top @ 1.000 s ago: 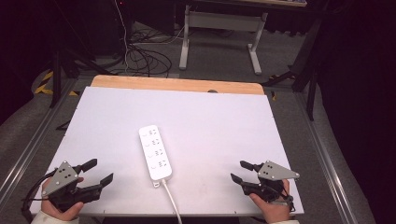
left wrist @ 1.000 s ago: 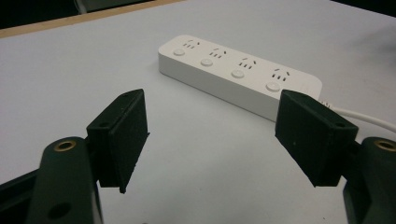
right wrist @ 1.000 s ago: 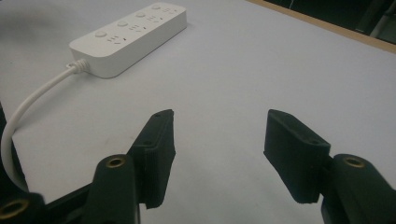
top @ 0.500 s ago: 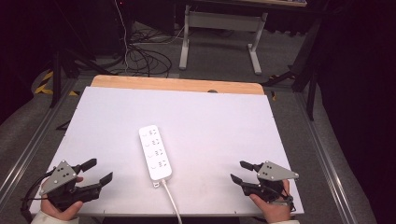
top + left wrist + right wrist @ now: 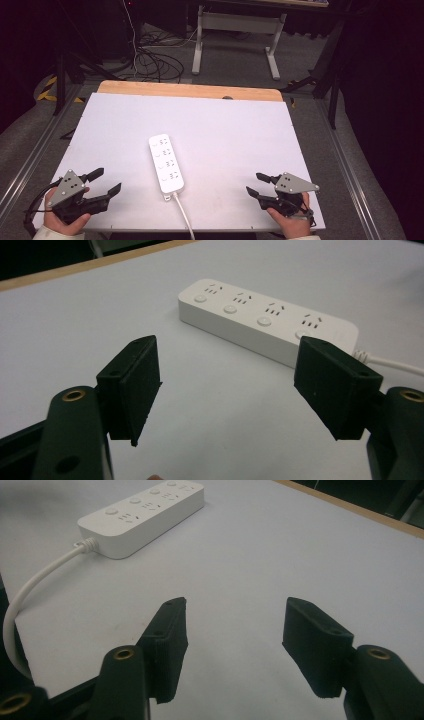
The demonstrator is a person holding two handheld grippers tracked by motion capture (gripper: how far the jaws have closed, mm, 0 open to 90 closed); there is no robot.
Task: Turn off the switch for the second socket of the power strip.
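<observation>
A white power strip [image 5: 166,164] with several sockets and round buttons lies in the middle of the white table top [image 5: 225,130], and its white cable [image 5: 183,215] runs off the near edge. My left gripper [image 5: 107,182] rests at the near left corner, open and empty, jaws pointing toward the strip. My right gripper [image 5: 255,184] sits at the near right, also open and empty, jaws aimed left. The power strip [image 5: 265,322] lies beyond the open jaws in the left gripper view. In the right gripper view the power strip [image 5: 142,517] and cable [image 5: 37,587] lie at upper left.
A wooden strip [image 5: 190,91] edges the table's far side. Beyond it stand a metal desk frame [image 5: 235,30] and loose cables [image 5: 150,60] on the grey floor. Metal rails [image 5: 30,160] run along both sides of the table.
</observation>
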